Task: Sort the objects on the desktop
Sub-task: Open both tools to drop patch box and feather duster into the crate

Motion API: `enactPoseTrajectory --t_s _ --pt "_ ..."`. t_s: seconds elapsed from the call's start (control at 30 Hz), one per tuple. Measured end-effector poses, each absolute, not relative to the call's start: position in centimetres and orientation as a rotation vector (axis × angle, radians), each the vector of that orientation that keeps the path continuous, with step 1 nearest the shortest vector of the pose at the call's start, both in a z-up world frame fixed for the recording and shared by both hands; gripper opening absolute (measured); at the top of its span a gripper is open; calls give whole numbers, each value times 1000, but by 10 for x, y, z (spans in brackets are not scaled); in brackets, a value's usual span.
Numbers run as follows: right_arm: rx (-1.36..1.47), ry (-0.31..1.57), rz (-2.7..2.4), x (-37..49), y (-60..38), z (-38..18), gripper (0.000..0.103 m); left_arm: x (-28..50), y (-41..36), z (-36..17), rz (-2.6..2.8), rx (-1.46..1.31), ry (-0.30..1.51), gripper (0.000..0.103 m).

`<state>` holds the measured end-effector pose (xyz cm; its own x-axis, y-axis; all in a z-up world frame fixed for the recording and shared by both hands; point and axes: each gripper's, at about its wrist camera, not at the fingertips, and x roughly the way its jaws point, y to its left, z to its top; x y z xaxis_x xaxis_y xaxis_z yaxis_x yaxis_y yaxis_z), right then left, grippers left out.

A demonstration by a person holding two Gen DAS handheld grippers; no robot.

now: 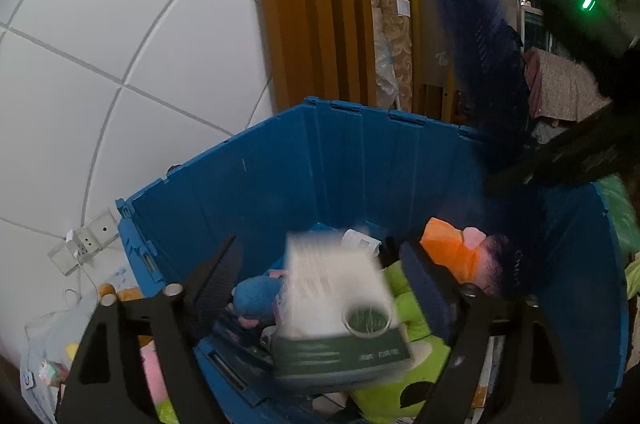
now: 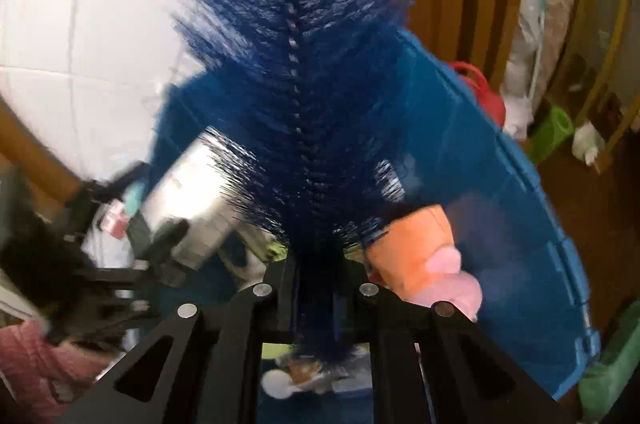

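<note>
The blue bristle brush (image 2: 296, 71) stands clamped in my right gripper (image 2: 316, 288), its long axis running straight ahead over the blue crate (image 1: 360, 159). My left gripper (image 1: 320, 288) hangs spread, the white-and-green box (image 1: 340, 308) loose between its fingers above the crate.

Dim, even indoor light, heavy fisheye bending and dark corners, motion blur smearing the box (image 1: 340, 308) and brush (image 2: 296, 71).

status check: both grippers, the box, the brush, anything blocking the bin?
Left gripper open, white-and-green box loose between the fingers over the blue bin. Right gripper shut on the blue bristle brush. Bin already crowded with plush toys.
</note>
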<state>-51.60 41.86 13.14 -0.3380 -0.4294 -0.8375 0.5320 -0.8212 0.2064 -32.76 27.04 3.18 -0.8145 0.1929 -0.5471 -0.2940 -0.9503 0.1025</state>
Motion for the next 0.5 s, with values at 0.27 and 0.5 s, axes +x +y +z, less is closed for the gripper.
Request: enactPoseTrajectory --t_s 0.27,0.5 --pt "1366 200 -2203 -531 412 95 42 -315 258 35 2772 -787 252 87" --pt "1300 225 -2227 -515 405 97 85 -297 230 38 2797 -758 193 87"
